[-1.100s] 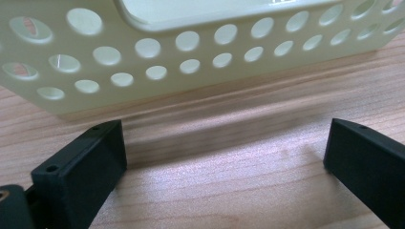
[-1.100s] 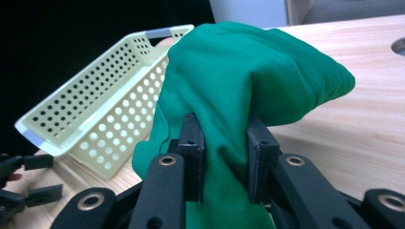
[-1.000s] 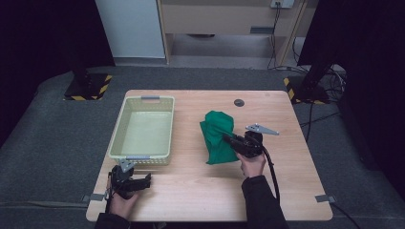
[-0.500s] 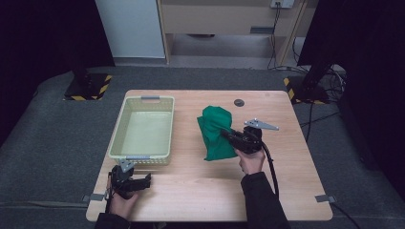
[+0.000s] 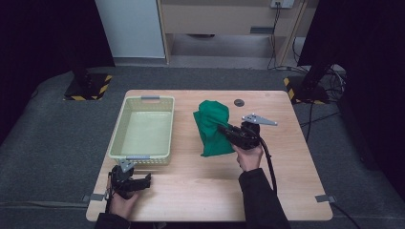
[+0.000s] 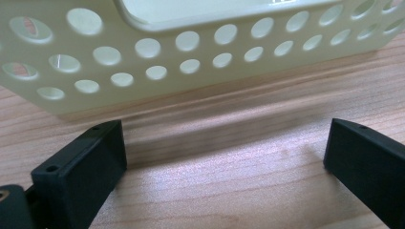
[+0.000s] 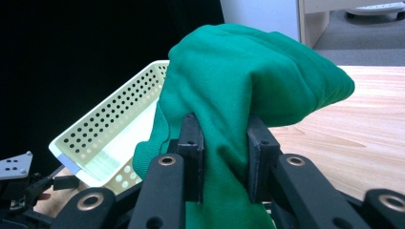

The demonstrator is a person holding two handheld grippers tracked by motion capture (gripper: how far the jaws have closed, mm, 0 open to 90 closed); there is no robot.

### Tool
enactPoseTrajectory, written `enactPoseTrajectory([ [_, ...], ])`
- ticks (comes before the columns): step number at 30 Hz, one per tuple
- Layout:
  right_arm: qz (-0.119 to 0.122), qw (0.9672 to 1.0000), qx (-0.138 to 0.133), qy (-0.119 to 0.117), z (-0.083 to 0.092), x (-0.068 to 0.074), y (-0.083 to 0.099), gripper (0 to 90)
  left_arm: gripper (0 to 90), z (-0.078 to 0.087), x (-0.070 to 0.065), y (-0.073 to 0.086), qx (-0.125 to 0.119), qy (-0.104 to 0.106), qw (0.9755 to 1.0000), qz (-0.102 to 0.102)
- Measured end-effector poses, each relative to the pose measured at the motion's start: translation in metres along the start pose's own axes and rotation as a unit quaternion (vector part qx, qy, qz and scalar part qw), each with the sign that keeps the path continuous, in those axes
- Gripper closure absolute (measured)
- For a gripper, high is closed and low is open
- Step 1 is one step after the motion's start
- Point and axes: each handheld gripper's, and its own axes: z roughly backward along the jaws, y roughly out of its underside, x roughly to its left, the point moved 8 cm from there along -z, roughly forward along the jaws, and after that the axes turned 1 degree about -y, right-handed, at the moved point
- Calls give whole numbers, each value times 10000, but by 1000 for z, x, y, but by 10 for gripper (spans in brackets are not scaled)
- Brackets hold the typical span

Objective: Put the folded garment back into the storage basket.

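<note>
Right gripper (image 7: 223,157) pinches my green cloth (image 7: 248,86) by a bunched fold, lifting it above the table (image 5: 286,167) beside the basket (image 5: 143,129); left gripper (image 6: 224,157) rests wide open, empty, near the basket's front wall, ready to help.

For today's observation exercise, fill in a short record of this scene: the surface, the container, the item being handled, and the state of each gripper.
Surface: light wooden table
Container: pale yellow perforated plastic basket, left half of table, nothing seen inside
Item handled: green cloth, bunched, right of the basket
Right gripper: jaws shut on a fold of the cloth, its top bulging above them
Left gripper: jaws open with nothing between them, low over the table by the basket's near wall
Other: small dark round disc near the far edge
</note>
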Motion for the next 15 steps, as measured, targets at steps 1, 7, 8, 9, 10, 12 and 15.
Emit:
enactPoseTrajectory([
  [1,6,10000,-8,-1,0,1,-1,731,0,0,0,0,-3,0,10000,4],
  [7,35,10000,-36,-54,-2,7,-7,730,0,0,0,0,1,1,10000,-4],
  [8,32,10000,-46,-66,-3,8,-8,731,0,0,0,0,1,1,10000,-4],
  [9,32,10000,-46,-66,-3,8,-8,731,0,0,0,0,2,1,10000,-4],
  [10,45,9999,-59,-70,-3,9,-10,731,0,0,0,0,1,1,10000,-3],
  [12,70,9999,-61,-62,-5,11,-12,731,0,0,0,0,1,1,10000,-3],
  [15,90,9999,-59,-63,-6,14,-16,731,0,0,0,0,0,1,10000,-3],
])
